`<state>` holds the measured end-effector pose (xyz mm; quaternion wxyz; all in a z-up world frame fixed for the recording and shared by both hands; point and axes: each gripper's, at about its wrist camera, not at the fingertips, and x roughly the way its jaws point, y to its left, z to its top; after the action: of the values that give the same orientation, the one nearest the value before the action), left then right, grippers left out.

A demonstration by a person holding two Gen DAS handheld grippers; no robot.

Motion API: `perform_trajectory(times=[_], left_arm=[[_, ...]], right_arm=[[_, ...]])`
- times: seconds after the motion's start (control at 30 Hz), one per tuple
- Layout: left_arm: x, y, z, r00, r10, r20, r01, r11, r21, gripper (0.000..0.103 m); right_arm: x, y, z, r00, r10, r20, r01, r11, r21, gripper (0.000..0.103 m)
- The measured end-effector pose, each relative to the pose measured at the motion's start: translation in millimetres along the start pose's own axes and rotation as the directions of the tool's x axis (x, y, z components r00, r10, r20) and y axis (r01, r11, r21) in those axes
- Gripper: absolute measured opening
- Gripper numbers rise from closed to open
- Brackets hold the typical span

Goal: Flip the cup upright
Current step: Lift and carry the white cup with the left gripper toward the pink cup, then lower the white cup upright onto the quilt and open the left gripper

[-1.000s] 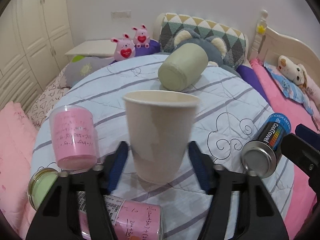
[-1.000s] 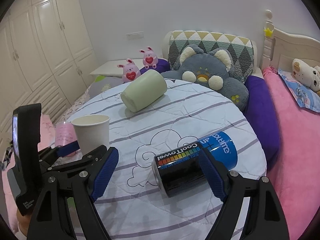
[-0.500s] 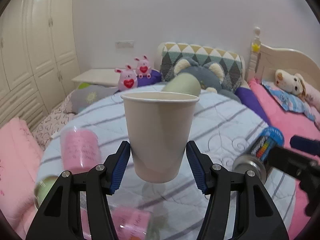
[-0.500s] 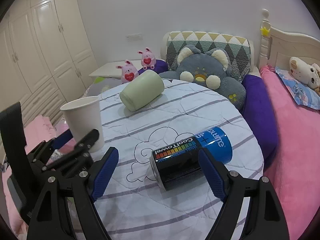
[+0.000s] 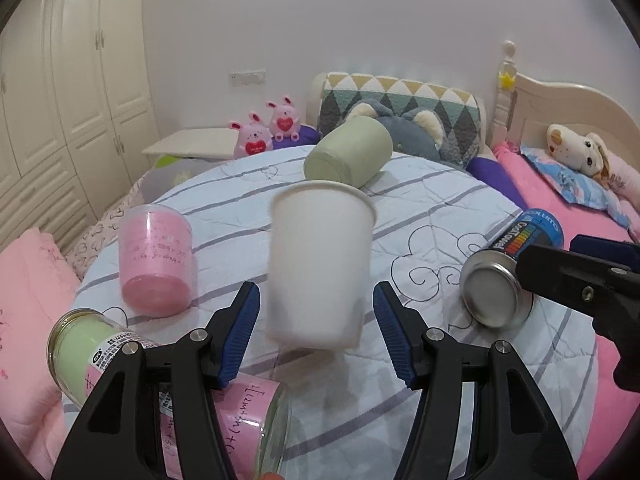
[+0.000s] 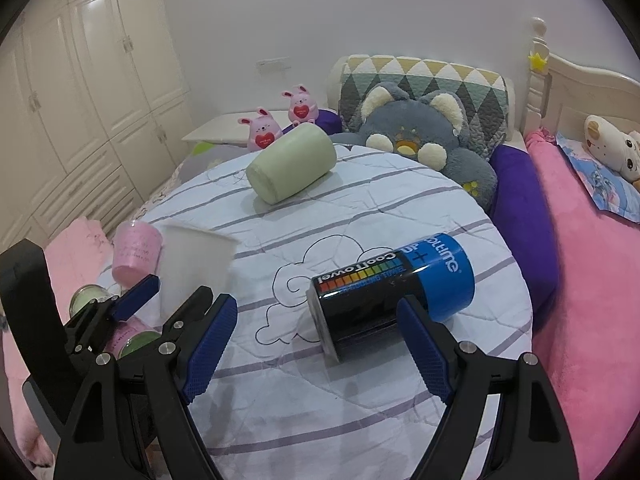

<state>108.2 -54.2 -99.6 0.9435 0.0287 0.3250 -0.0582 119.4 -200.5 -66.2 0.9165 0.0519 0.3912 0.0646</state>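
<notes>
While its outline is smeared by motion blur, the white paper cup shows mouth-up and tilted slightly, between the spread blue pads of the left gripper, with a gap on each side; whether its base touches the cloth cannot be told. It sits over a round table covered in a striped quilted cloth, ringed by pink bedding, a grey plush cat and cream wardrobes. Lying around it are a green cup, a pink cup and a blue CoolTowel can. Only the left view shows two labelled glass jars at the near edge. The right view shows the right gripper, fingers wide apart and holding nothing, flanking the can.
</notes>
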Motion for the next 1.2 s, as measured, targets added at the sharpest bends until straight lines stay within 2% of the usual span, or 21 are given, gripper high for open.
perform_trajectory(times=[0.17,0.27,0.3,0.43,0.6,0.77,0.87,0.9,0.97,1.03,1.07,1.1,1.13,1.2], left_arm=[[-2.6,-3.1,-2.3,1.000,-0.003,-0.004,0.003,1.000,0.009,0.063],[-4.1,-3.1,-3.3,1.000,-0.014,-0.006,0.014,1.000,0.013,0.070],[-4.4,-2.3,-3.3,1.000,-0.012,-0.009,0.012,1.000,0.009,0.076],[-7.9,7.6,6.5,0.998,-0.044,-0.044,0.043,0.999,-0.027,0.093],[6.4,14.7,33.0,0.991,-0.009,-0.135,0.008,1.000,-0.002,0.095],[40.9,9.2,56.8,0.967,0.038,-0.251,-0.017,0.996,0.085,0.095],[63.0,0.6,62.6,0.944,0.071,-0.321,-0.023,0.988,0.152,0.095],[71.3,-3.2,63.4,0.932,0.082,-0.354,-0.021,0.984,0.174,0.095],[81.2,-4.6,65.1,0.920,0.068,-0.385,-0.005,0.987,0.161,0.095],[91.6,-6.8,64.8,0.901,0.055,-0.430,0.015,0.987,0.158,0.095],[97.4,-7.7,62.9,0.887,0.067,-0.457,0.009,0.987,0.162,0.094],[100.1,-8.3,63.6,0.880,0.076,-0.469,0.002,0.986,0.164,0.087],[101.1,-9.2,63.1,0.879,0.070,-0.471,0.007,0.987,0.160,0.076],[103.8,-9.1,62.4,0.873,0.054,-0.484,0.022,0.988,0.150,0.069]], right_arm=[[-3.9,-0.2,-1.4,1.000,0.007,0.003,-0.007,1.000,-0.004,0.083],[-4.3,-1.1,-1.9,1.000,0.001,0.001,-0.001,1.000,-0.001,0.083],[-5.1,-0.9,-2.5,1.000,0.004,0.002,-0.004,1.000,0.001,0.083],[-7.5,-3.3,-3.2,1.000,0.022,0.004,-0.022,1.000,0.015,0.083],[-5.8,-8.4,4.3,0.999,0.033,0.020,-0.034,0.999,0.037,0.083],[13.1,-11.7,13.6,0.999,0.037,-0.001,-0.037,0.999,0.038,0.083],[23.8,-15.6,19.4,0.999,0.046,-0.007,-0.046,0.997,0.056,0.083],[27.4,-16.8,21.5,0.999,0.052,-0.011,-0.051,0.997,0.061,0.083],[30.8,-17.5,24.7,0.999,0.051,-0.012,-0.051,0.997,0.058,0.083],[33.7,-17.5,28.5,0.999,0.052,-0.016,-0.051,0.997,0.052,0.083],[35.0,-18.1,30.4,0.998,0.056,-0.018,-0.055,0.997,0.051,0.083],[35.8,-18.5,31.5,0.998,0.057,-0.019,-0.056,0.997,0.051,0.083],[37.1,-19.3,32.7,0.998,0.055,-0.021,-0.054,0.997,0.049,0.083],[38.2,-21.6,33.7,0.998,0.053,-0.023,-0.052,0.997,0.050,0.083]])
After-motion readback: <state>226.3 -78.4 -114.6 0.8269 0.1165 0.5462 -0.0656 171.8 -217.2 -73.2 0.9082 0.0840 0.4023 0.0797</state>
